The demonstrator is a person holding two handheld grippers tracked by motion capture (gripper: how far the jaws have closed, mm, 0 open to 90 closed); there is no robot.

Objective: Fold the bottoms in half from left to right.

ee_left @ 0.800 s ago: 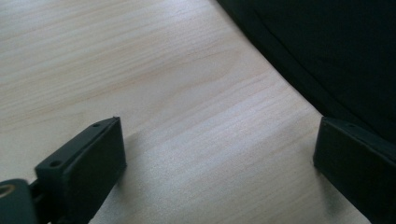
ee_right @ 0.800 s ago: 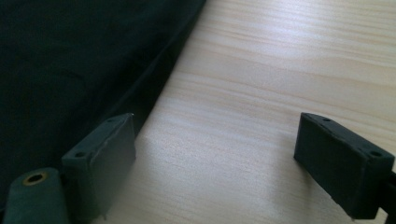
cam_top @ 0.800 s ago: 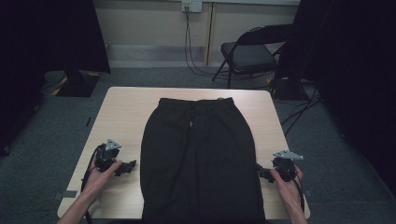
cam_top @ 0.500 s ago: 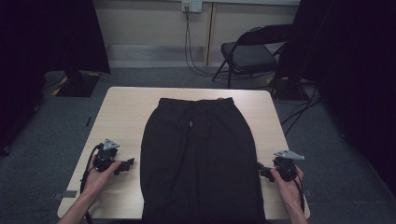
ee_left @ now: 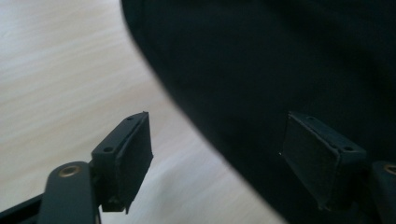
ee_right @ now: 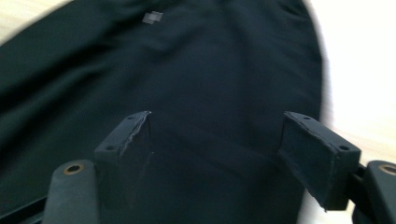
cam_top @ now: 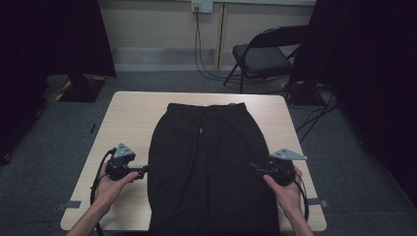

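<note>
While one pair of trousers (cam_top: 211,172) lies flat, two grippers flank it.

Plain black trousers (cam_top: 211,167), pale wood-grain table (cam_top: 128,118); black grippers, grey carpet (cam_top: 64,142)

A pair of black trousers (cam_top: 211,167) lies flat on the light wooden table (cam_top: 133,118), spread lengthwise down its middle. The waistband sits toward the far edge, short of it, with a drawstring at its centre and a small pale tag just below. The legs lie side by side and run to the near edge, where the cloth reaches the table's rim. Bare wood shows along both long sides. The fabric is smooth, with only faint creases, and its outer edges curve gently outward.
</note>
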